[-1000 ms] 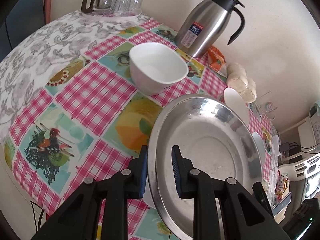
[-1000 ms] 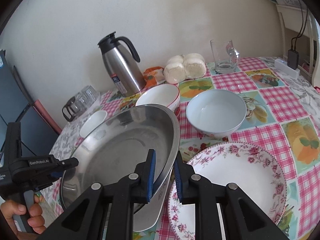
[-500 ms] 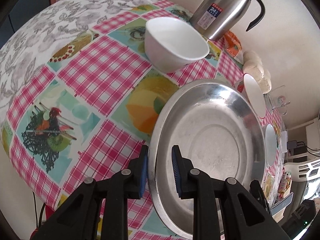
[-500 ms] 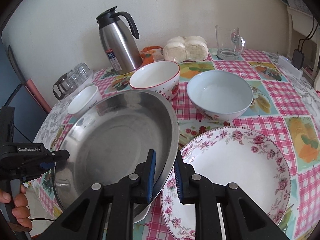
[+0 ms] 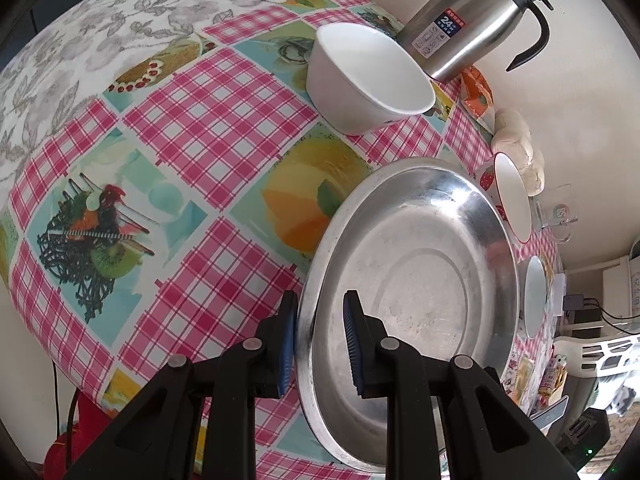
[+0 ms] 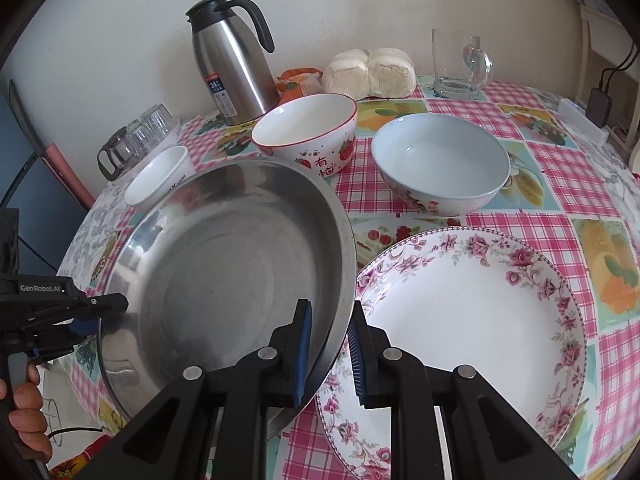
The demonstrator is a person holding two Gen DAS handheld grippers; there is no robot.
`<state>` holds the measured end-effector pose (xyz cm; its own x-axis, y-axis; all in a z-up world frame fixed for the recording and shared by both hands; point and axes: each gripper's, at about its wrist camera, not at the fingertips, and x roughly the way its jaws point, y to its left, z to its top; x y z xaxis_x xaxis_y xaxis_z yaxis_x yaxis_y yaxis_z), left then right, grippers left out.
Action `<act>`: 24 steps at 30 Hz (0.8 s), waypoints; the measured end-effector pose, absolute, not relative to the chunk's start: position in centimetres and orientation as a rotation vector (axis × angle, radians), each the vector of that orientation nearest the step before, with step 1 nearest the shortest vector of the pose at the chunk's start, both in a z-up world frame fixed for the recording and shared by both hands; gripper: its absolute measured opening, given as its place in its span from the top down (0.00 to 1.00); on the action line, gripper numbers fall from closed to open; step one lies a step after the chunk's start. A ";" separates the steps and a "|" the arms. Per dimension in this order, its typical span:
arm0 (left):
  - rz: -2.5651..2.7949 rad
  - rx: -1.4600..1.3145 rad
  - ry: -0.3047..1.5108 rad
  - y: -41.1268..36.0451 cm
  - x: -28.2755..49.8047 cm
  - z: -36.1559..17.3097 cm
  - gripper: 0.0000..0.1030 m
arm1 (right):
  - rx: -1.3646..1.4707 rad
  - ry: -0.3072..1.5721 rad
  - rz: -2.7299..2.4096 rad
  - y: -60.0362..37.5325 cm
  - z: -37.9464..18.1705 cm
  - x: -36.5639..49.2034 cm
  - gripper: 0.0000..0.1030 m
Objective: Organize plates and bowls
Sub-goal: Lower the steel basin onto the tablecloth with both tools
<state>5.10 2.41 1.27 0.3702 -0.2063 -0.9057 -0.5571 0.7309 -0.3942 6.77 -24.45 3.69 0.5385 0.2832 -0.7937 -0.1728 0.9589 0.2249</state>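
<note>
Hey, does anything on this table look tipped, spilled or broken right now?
Only the steel plate: it is tilted, with the left gripper and right gripper each straddling its rim, its right edge overlapping the flowered plate. Nothing looks spilled or broken.

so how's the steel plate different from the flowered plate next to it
The round stainless steel plate is plain grey metal; the white china plate with pink flowers has a printed rim. The steel plate is tilted, with the left gripper and right gripper each astride its rim; the flowered plate lies flat and untouched on the tablecloth. Both are round, shallow and empty.
</note>
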 end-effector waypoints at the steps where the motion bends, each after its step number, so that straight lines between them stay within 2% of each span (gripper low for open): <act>1: 0.254 -0.760 1.204 2.3 5.0 1.2 0.78 | 0.129 0.967 0.274 -24.6 3.7 6.8 0.80; 24: 0.277 -0.742 1.181 2.5 4.9 2.0 0.76 | 0.160 0.941 0.242 -25.3 4.8 6.8 0.80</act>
<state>4.88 2.49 2.02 0.3804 -0.1767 -0.9078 -0.5617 0.7356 -0.3786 6.82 -25.32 4.81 0.5651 0.2738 -0.7783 -0.1352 0.9613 0.2400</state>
